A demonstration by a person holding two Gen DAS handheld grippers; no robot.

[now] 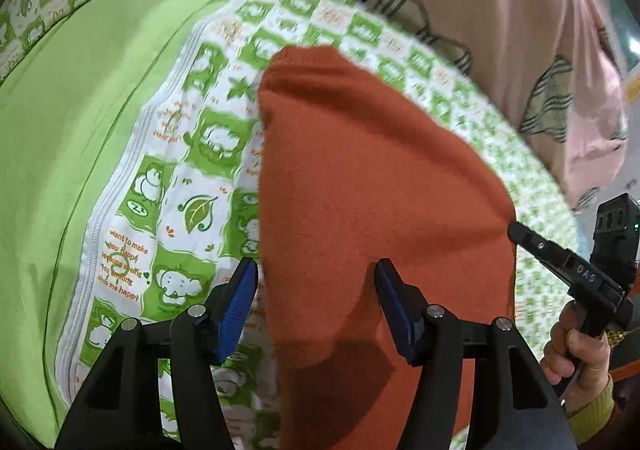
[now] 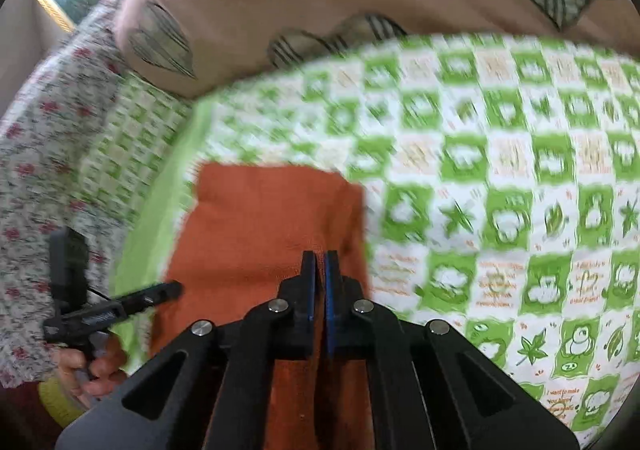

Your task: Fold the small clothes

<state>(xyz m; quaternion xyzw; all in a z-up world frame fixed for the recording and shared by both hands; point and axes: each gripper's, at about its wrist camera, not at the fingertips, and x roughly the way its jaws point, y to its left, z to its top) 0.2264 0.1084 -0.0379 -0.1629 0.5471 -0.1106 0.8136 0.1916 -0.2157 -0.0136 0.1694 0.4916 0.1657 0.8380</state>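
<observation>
The left claw [image 1: 316,274] stands with its blue ribbed pads well apart. One pad hangs over the left edge of the orange knit garment [image 1: 372,186], the other over its middle, and neither pad presses the cloth. No fold is caught between them.

The right claw [image 2: 320,262] has its two blue pads brought together, with only a thin slit between them. Its tips sit at the garment's [image 2: 260,234] right border. In the left wrist view the same claw [image 1: 516,229] shows as a black point touching the right edge of the garment, so it appears to pinch that edge, though motion blur keeps this from being certain. A hand [image 1: 576,346] with a yellow-green ribbed cuff grips its handle.

The garment is a soft, fuzzy knit in rust orange. It lies flat as a long, roughly rectangular panel with rounded far corners, and it spreads away from both claws.

Under the garment lies a checked quilt [image 1: 188,186] of smooth printed cotton. Its green and white squares carry cartoon animals, leaves and orange lettering, and a white zip runs along its left edge. To the left of the garment, beyond that zip, a plain lime-green sheet [image 1: 80,122] spreads out.

Beyond the far end of the garment rises a pale pink cushion [image 1: 500,10] with dark striped heart patches.
</observation>
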